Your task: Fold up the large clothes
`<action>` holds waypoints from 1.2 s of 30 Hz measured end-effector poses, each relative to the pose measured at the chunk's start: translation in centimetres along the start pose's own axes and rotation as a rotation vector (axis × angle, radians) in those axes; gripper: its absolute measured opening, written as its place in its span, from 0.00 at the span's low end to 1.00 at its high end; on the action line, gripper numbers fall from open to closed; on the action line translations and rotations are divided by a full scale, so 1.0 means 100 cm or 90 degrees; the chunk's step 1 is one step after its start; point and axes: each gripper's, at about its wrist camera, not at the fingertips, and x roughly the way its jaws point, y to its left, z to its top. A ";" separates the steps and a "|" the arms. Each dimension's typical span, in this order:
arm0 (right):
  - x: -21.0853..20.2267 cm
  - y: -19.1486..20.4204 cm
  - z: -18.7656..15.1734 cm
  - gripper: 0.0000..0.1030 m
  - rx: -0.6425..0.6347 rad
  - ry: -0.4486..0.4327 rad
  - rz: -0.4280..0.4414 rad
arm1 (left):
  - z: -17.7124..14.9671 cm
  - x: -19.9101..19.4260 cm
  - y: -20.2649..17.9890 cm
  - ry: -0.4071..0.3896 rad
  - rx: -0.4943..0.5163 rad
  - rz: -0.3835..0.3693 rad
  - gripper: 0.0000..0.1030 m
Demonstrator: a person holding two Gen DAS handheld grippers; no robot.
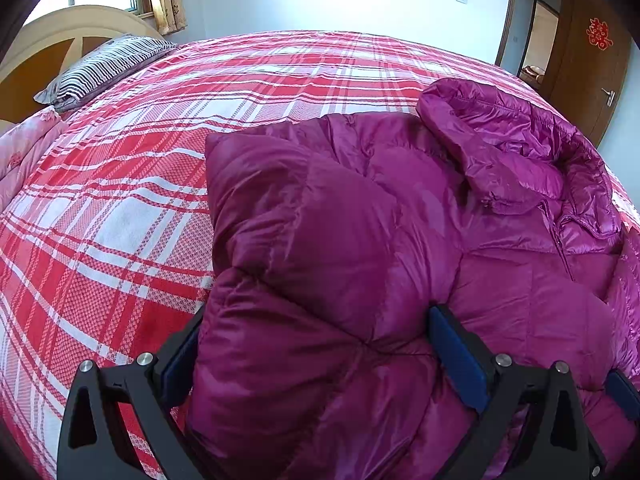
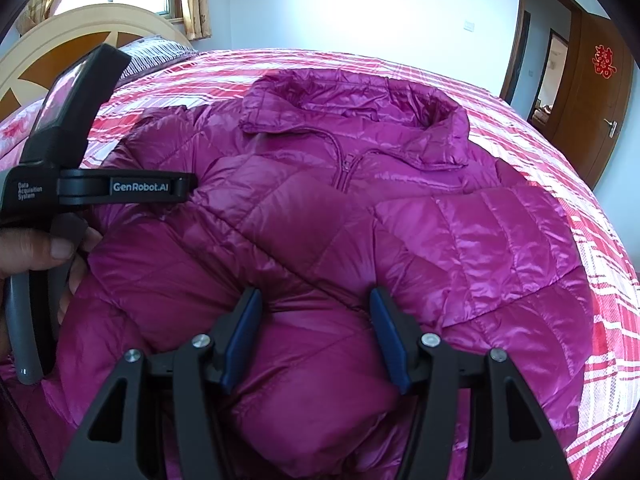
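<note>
Your puffy magenta jacket [image 2: 360,208] lies glossy and quilted on the plaid bed [image 1: 120,200], zipped; left tongs [image 1: 316,344] and right tongs [image 2: 316,332] spread wide around its folds

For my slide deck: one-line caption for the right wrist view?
Right tool open over a shiny magenta quilted puffer jacket on a red-and-white plaid bedspread.

Red-and-white plaid bedspread [image 1: 160,184] fills most of the shot, striped grey pillow [image 1: 104,66] at 10 o'clock, brown wooden door [image 1: 592,68] over at 2 o'clock.
</note>
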 end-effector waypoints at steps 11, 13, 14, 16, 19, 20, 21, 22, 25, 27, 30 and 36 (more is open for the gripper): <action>-0.002 -0.004 0.004 0.59 -0.005 0.017 0.030 | -0.001 0.001 0.003 -0.004 -0.007 -0.010 0.99; -0.010 -0.017 0.016 0.60 0.009 0.047 0.087 | 0.000 0.001 0.003 -0.005 -0.010 -0.013 0.99; -0.020 -0.030 0.025 0.65 0.042 0.041 0.127 | 0.000 0.001 0.003 -0.005 -0.009 -0.013 0.99; -0.036 -0.053 0.050 0.71 0.077 0.012 0.144 | -0.001 0.000 0.003 -0.005 -0.009 -0.013 0.99; -0.036 -0.079 0.098 0.75 0.068 -0.018 0.119 | -0.001 0.000 0.003 -0.005 -0.008 -0.012 0.99; -0.029 -0.090 0.118 0.75 0.063 -0.029 0.098 | -0.001 0.000 0.003 -0.006 -0.009 -0.013 0.99; -0.018 -0.102 0.139 0.75 0.066 -0.037 0.086 | -0.001 0.000 0.004 -0.006 -0.010 -0.014 0.99; -0.009 -0.109 0.151 0.75 0.070 -0.035 0.090 | -0.002 0.000 0.004 -0.006 -0.010 -0.014 0.99; 0.034 -0.127 0.196 0.75 0.064 -0.011 0.117 | -0.002 -0.001 0.004 -0.006 -0.011 -0.015 0.99; 0.063 -0.124 0.214 0.75 0.026 0.036 0.122 | -0.002 -0.001 0.004 -0.006 -0.010 -0.015 0.99; 0.100 -0.117 0.228 0.74 -0.012 0.110 0.155 | -0.002 -0.001 0.004 -0.006 -0.011 -0.016 0.99; 0.137 -0.111 0.229 0.74 -0.147 0.177 0.127 | -0.002 -0.001 0.004 -0.007 -0.011 -0.015 0.99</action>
